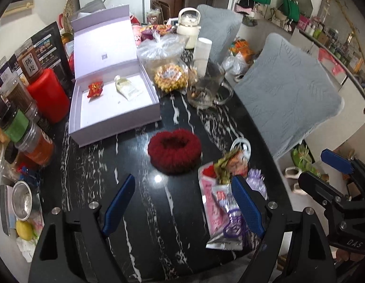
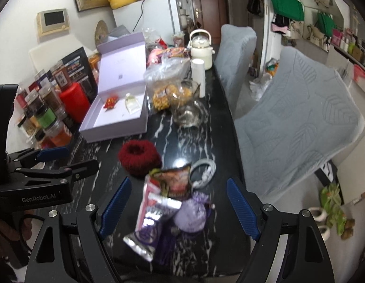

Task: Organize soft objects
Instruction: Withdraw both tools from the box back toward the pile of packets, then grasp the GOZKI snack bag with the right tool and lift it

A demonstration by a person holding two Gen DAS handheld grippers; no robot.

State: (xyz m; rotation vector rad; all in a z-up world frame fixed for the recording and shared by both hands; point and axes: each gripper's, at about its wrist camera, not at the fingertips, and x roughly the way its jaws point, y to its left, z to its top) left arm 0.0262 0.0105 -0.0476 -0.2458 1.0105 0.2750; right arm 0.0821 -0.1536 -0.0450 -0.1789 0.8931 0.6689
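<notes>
Black marble table point(image 1: 173, 212) seen from both wrist cameras. Left gripper point(image 1: 182, 207): blue-padded fingers spread wide at the bottom of the left wrist frame, grasping nothing, poised above the tabletop. Right gripper point(image 2: 180, 211): fingers likewise released and parted, at the bottom of the right wrist frame, with a heap of soft items lying on the table between and beyond them.

Centre of the left wrist frame: dark red fuzzy scrunchie point(image 1: 174, 152), lying flat on the marble just below the open white gift box point(image 1: 116, 115). Inside the box, a small red packet point(image 1: 95, 89) and a pale tube point(image 1: 127, 88) lie well apart.

Lower centre of the right wrist frame: a pink foil snack packet point(image 2: 149, 221), touching a lilac drawstring sachet point(image 2: 191, 212); above them a second, crumpled wrapper point(image 2: 175, 179) and a coiled white cable point(image 2: 206, 172).

Upper centre: glass teapot point(image 1: 204, 89); left edge: spice jars point(image 1: 19, 108).
</notes>
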